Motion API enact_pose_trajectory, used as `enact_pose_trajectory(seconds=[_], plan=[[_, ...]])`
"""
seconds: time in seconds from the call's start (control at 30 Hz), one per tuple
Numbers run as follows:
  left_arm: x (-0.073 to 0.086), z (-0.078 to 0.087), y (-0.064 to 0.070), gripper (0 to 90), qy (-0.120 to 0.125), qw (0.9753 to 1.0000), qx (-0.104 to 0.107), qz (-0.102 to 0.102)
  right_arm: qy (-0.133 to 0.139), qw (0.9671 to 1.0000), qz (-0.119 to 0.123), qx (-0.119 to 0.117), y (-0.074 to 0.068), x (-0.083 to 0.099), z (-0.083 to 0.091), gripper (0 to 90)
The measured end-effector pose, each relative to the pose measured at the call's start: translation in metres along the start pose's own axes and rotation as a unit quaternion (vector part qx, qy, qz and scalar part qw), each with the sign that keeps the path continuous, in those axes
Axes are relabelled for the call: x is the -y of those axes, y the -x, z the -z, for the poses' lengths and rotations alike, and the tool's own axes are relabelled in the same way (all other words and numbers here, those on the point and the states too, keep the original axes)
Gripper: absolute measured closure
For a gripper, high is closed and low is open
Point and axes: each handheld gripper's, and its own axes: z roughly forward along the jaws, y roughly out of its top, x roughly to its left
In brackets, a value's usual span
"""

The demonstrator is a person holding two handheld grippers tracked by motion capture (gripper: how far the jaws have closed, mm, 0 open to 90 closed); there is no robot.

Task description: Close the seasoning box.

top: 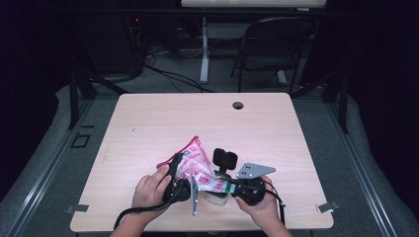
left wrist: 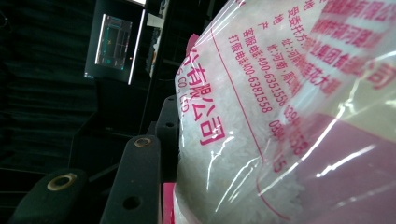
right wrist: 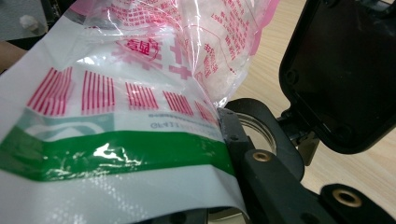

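You hold a clear plastic bag (top: 196, 165) printed in red and filled with white grains between your two tools, lifted just above the table (top: 148, 123). Your left tool (top: 176, 168) is clamped on the bag's pink-edged side, and your right tool (top: 228, 187) is clamped on its green-striped end.

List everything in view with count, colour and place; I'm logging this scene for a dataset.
plastic bag: one, clear with pink print and a green band, held above the table's near edge
jar: one, clear, under the bag
black lid: one, hinged up beside the bag
table: one, light wood
folding chair: one, black, behind the table
left gripper: black, on the bag
right gripper: black, on the bag
hands: two, bottom edge
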Motion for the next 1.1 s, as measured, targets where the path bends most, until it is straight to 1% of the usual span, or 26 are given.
enact_pose_trajectory(seconds=[0.17, 0.27, 0.47, 0.5, 0.77, 1.0, 1.03, 1.1], plan=[[-0.001, 0.0, 0.0006, 63.8, 0.003, 1.0, -0.001, -0.001, 0.0, 1.0, -0.004, 0.002, 0.0011, 0.0013, -0.001, 90.0], [-0.0021, 0.0006, 0.0005, 63.8, 0.003, 1.0, -0.004, -0.006, -0.001, 1.0, -0.004, 0.004, 0.0016, 0.0021, -0.0021, 90.0], [-0.0024, 0.0009, 0.0013, 63.9, 0.005, 1.0, -0.004, -0.003, -0.005, 1.0, -0.004, 0.005, 0.0024, 0.0027, -0.0028, 90.0], [-0.0026, 0.001, 0.0012, 63.9, 0.004, 1.0, -0.004, -0.006, -0.005, 1.0, -0.004, 0.005, 0.0025, 0.0029, -0.003, 90.0], [-0.0031, 0.0012, 0.0019, 64.0, 0.003, 0.9999, -0.008, -0.008, -0.004, 0.9999, -0.008, 0.007, 0.0031, 0.004, -0.0054, 90.0], [-0.0032, 0.0013, 0.0024, 64.0, 0.003, 1.0, -0.005, -0.006, -0.002, 0.9999, -0.01, 0.008, 0.0036, 0.0048, -0.0071, 90.0], [-0.0034, 0.0014, 0.002, 64.0, 0.005, 0.9999, -0.008, -0.01, -0.003, 0.9999, -0.01, 0.009, 0.0036, 0.0049, -0.0071, 90.0], [-0.0037, 0.0016, 0.002, 64.0, 0.006, 0.9999, -0.009, -0.01, -0.003, 0.9999, -0.01, 0.009, 0.0038, 0.005, -0.0074, 90.0]])
